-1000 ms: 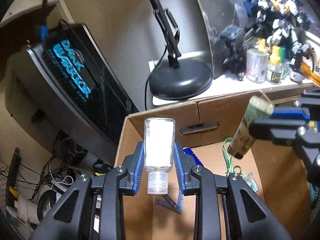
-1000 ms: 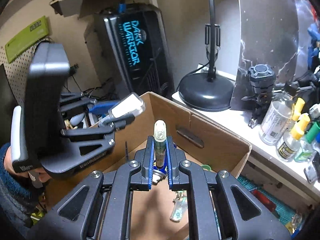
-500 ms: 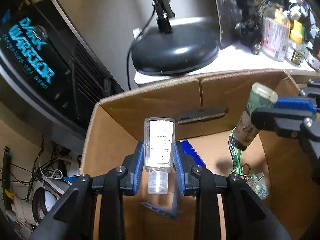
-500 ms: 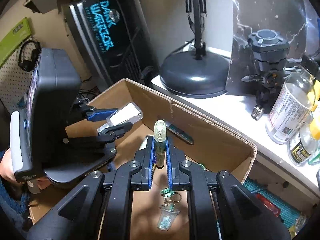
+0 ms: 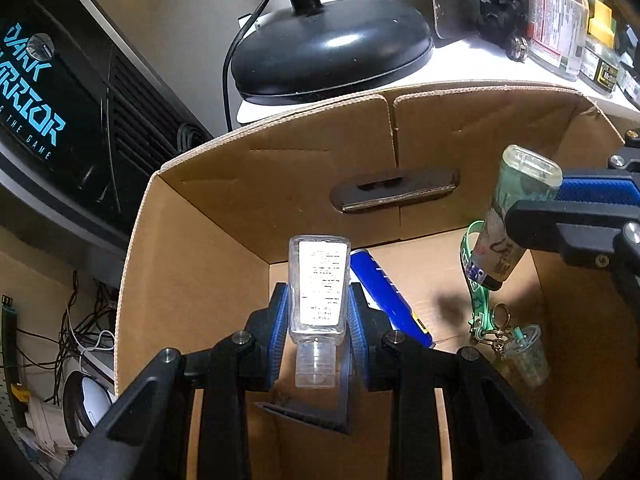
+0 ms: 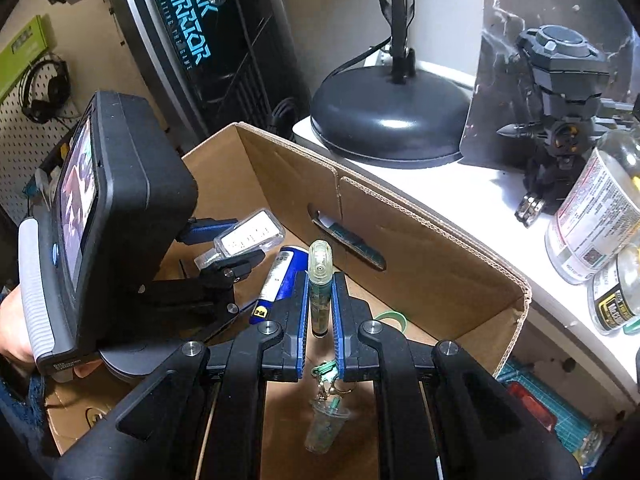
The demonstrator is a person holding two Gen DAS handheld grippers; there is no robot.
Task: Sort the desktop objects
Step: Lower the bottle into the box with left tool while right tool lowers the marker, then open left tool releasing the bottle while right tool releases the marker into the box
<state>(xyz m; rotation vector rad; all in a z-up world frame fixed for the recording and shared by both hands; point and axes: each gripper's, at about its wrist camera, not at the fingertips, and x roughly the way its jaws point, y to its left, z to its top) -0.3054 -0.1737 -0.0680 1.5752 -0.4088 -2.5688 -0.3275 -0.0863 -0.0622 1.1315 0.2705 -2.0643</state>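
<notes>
While both tongs [image 5: 318,322] dropped, cardboard box [image 5: 208,208] looms nearer.

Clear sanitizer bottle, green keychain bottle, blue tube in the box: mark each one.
clear sanitizer bottle [image 5: 319,286]: left wrist view, on its white label.
green keychain bottle [image 6: 319,280]: right wrist view, on its upper body.
blue tube [image 5: 386,294]: left wrist view, mid-body on the box floor.

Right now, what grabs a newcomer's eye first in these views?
Both grippers hang over the open cardboard box: the left gripper clamps a clear bottle, the right gripper a green tube. Behind, a black lamp base sits on the white desk.
</notes>
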